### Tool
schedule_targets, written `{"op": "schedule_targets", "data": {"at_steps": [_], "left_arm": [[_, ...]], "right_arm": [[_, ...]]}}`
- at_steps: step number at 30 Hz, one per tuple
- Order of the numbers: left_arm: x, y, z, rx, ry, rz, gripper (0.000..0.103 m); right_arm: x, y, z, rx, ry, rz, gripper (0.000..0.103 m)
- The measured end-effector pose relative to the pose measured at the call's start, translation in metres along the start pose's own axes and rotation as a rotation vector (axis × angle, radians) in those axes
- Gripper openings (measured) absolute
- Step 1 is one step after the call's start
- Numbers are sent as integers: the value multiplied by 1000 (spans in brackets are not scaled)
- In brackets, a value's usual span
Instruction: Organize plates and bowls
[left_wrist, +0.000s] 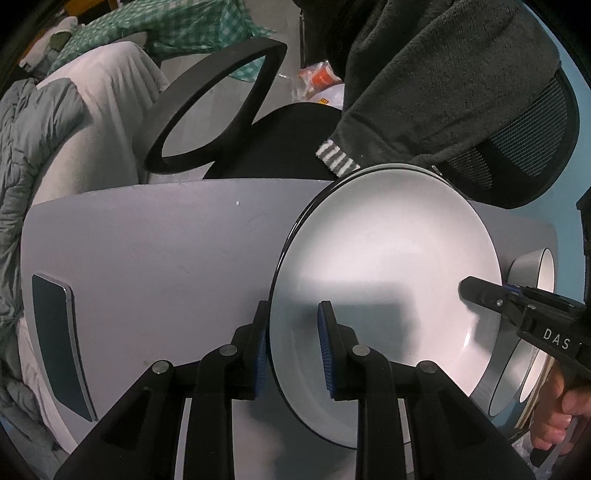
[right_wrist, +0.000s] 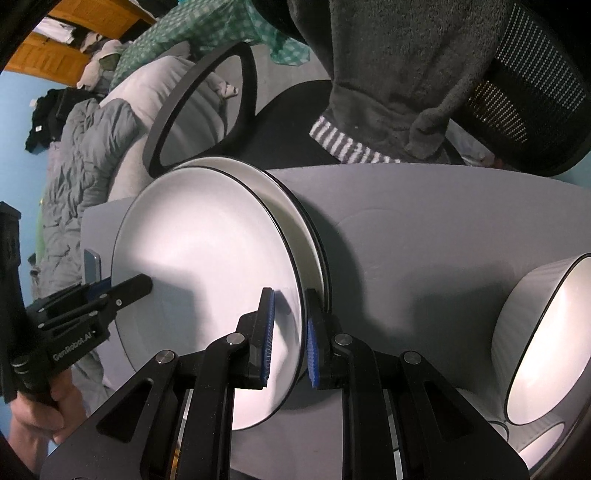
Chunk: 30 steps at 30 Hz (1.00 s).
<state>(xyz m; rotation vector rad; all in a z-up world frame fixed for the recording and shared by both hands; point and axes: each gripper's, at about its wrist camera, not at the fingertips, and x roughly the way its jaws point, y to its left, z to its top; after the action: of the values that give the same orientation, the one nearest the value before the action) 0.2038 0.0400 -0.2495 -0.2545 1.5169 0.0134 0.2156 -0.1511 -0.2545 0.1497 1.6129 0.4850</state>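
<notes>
Both tongs are gripping one white plate by opposite rims: left tongs (left_wrist: 291, 343) are clamping its left rim, right tongs (right_wrist: 288, 332) its right rim, blue pads pressing on either face. Plate (left_wrist: 388, 280) is hanging tilted over a stack (right_wrist: 314, 236) of like plates sitting toward the bench's far edge. Bench (left_wrist: 166, 240) is also carrying a phone (left_wrist: 59, 343) lying near its left edge and bowls (right_wrist: 546, 332) lying on their sides at its right edge. A chair (left_wrist: 295, 140) is standing behind the bench.
</notes>
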Motion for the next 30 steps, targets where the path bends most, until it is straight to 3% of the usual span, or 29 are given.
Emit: {"op": "schedule_targets", "data": {"at_steps": [4,8,15,20,22,24,30], "left_arm": [[1,1,1,1,1,-6,24],[2,-2,0,27,7,8,25],[-5,-3,-8,44,-20,8,25],[-18,-4,-15,51,-47,3,32],[-23,-5,-18,61,-64,8,32],[-30,-6,-21,70,-77,10,33],[-58,-6,-34,56,-145,-7,43]], "right_arm": [[-1,0,2,6,4,0,18],[-1,-3,6,26,26,35,27],[-5,0,8,25,51,27,31],[-10,6,6,26,56,37,52],[-14,9,6,24,53,18,55],[-18,14,4,6,36,-43,70],[-33,23,-3,-43,-8,-126,71]]}}
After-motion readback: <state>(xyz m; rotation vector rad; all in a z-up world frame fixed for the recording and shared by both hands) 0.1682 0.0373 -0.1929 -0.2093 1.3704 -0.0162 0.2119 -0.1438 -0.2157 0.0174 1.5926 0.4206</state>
